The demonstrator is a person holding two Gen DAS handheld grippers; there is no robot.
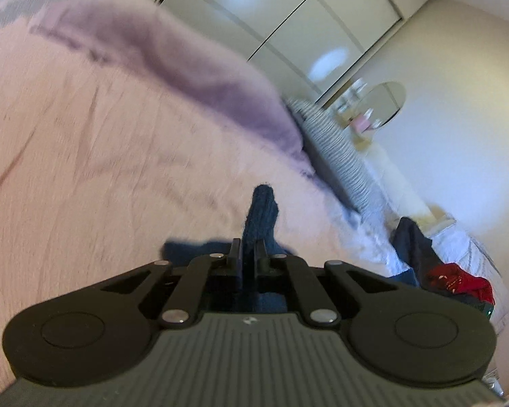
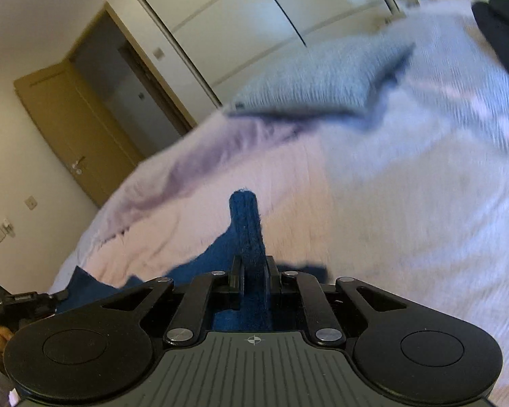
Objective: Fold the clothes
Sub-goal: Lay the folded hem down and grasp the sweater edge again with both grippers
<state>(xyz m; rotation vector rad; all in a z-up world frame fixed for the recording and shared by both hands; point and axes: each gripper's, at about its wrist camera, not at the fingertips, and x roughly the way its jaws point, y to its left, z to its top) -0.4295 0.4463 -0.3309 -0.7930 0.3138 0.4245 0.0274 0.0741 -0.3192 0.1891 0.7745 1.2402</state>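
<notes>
A dark blue knitted garment (image 1: 259, 217) lies on a pink bedspread (image 1: 85, 142). In the left wrist view my left gripper (image 1: 248, 247) is shut on an edge of it, and a fold of the cloth stands up past the fingertips. My right gripper (image 2: 253, 268) is likewise shut on the blue garment (image 2: 246, 224), with a strip of cloth pinched between the pads and poking out ahead. More of the blue cloth spreads to the left below that gripper. The left gripper (image 2: 23, 300) shows at the lower left edge of the right wrist view, next to the cloth.
A purple blanket (image 1: 193, 64) and a grey pillow (image 2: 322, 78) lie further up the bed. Dark and red clothes (image 1: 458, 281) are piled at the bed's right side. Another dark garment (image 2: 502, 34) sits at the upper right. Wardrobe doors (image 1: 288, 6) and a wooden door (image 2: 78, 125) stand behind.
</notes>
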